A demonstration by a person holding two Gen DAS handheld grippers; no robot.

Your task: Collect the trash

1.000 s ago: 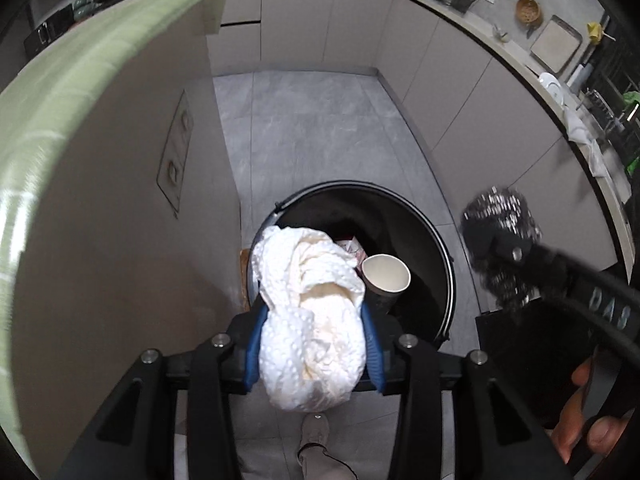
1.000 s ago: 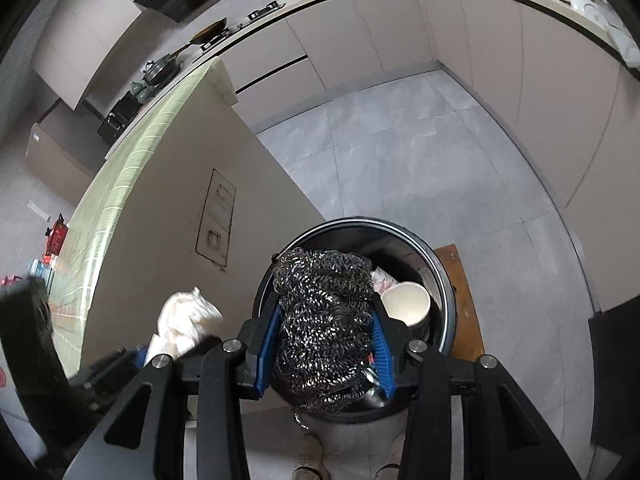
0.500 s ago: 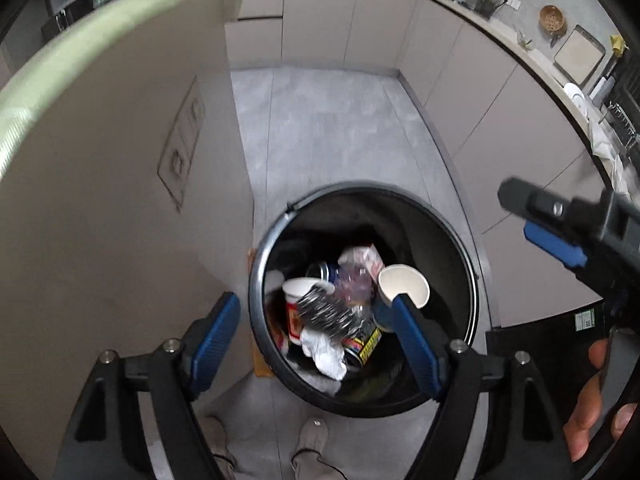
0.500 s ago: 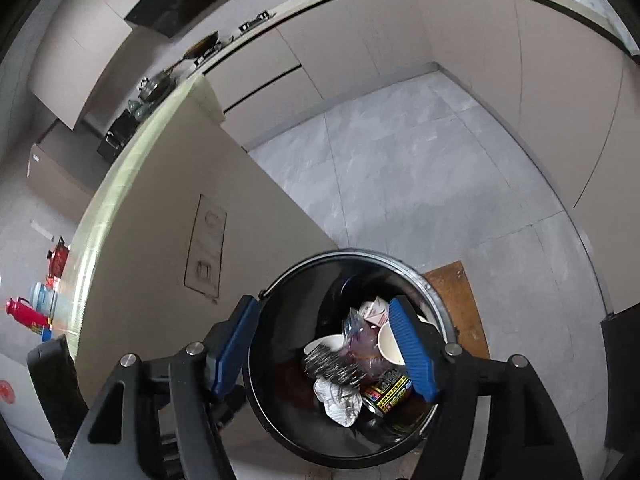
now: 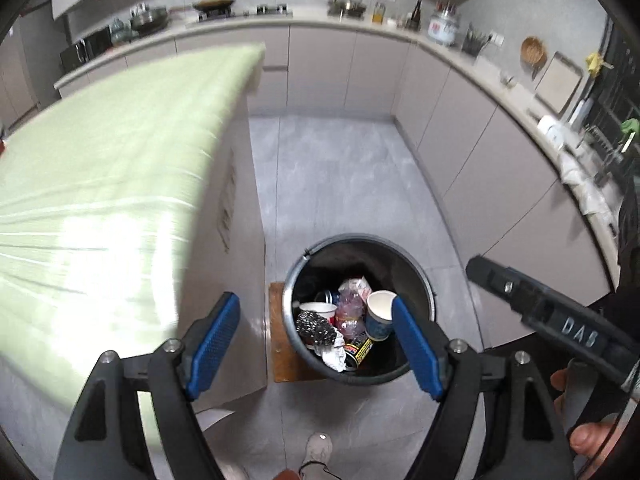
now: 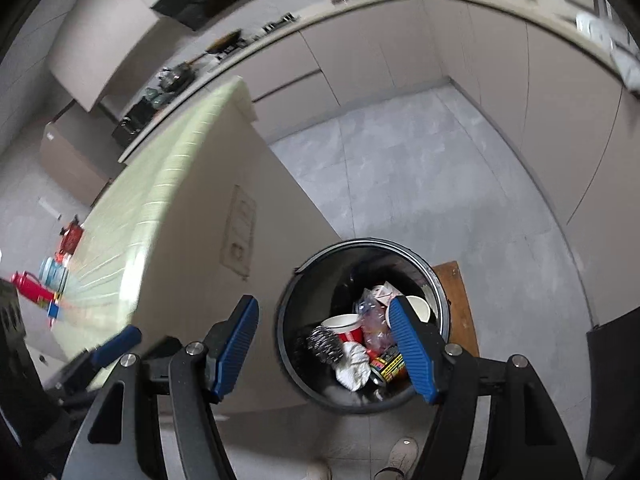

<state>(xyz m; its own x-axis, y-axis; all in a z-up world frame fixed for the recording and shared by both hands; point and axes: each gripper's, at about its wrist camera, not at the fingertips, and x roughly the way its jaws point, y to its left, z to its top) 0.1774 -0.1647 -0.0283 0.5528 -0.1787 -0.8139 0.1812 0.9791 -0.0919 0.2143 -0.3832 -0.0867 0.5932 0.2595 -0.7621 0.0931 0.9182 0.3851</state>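
A round black trash bin (image 5: 425,277) stands on the floor beside the island; it also shows in the right wrist view (image 6: 286,308). Inside lie a steel wool scourer (image 5: 315,327) (image 6: 325,343), a crumpled white paper towel (image 5: 334,357) (image 6: 354,365), paper cups (image 5: 378,313) (image 6: 342,322), a can and plastic wrap. My left gripper (image 5: 316,346) is open and empty, high above the bin's near side. My right gripper (image 6: 325,346) is open and empty above the bin, and it shows at the right of the left wrist view (image 5: 532,304).
A kitchen island with a light green top (image 5: 104,184) (image 6: 160,200) stands left of the bin. A wooden board (image 5: 280,344) lies on the floor under the bin. Red and blue items (image 6: 36,286) sit on the island. Cabinets (image 5: 480,152) line the far and right walls.
Both grippers opened and dropped their loads: the paper towel and the steel wool now lie in the bin. Both grippers have since risen and pulled back from it.
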